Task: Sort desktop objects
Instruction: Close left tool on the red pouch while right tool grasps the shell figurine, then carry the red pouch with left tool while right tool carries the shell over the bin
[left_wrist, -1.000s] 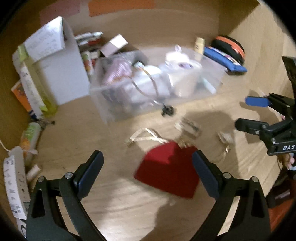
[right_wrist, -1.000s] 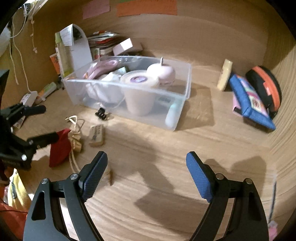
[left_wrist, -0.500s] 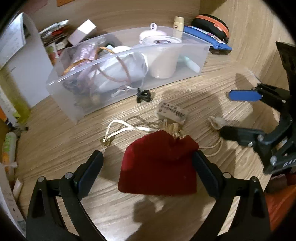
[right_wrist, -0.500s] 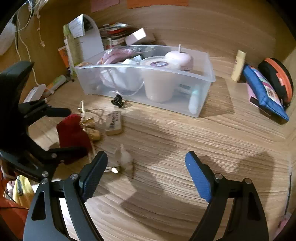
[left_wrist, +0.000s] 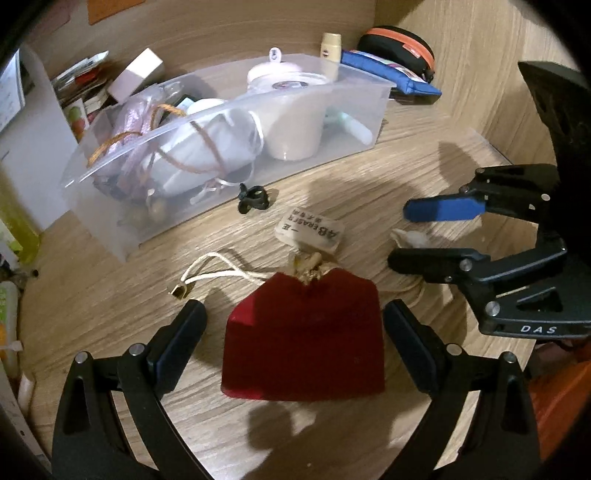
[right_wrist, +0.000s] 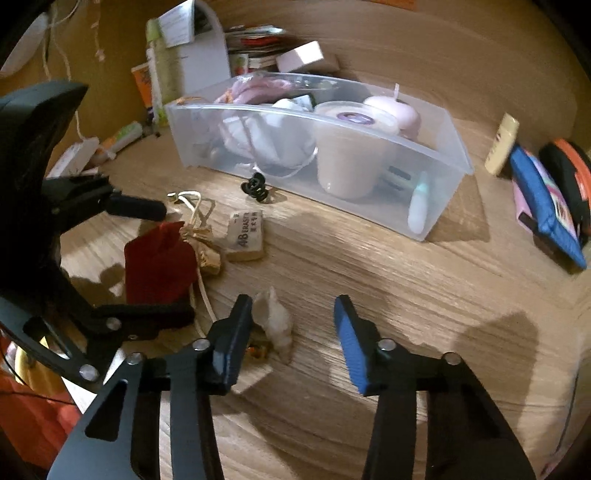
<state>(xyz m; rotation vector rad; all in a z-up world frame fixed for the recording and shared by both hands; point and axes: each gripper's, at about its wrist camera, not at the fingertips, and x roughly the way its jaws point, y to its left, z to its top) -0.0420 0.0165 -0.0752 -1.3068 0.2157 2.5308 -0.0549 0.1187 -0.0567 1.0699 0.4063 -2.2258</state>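
My right gripper (right_wrist: 291, 332) has just narrowed its jaws around the small white shell (right_wrist: 275, 321), pads not yet pressing. My left gripper (left_wrist: 293, 328) stands wide astride the red pouch (left_wrist: 306, 339). Beyond the pouch: eraser (left_wrist: 312, 232), black clip (left_wrist: 253, 195), clear bin (left_wrist: 258, 155).

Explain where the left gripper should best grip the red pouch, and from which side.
Probably across its flat cloth body, coming from above: the red pouch lies flat between the open fingers of the left gripper, with its gathered gold neck pointing away.
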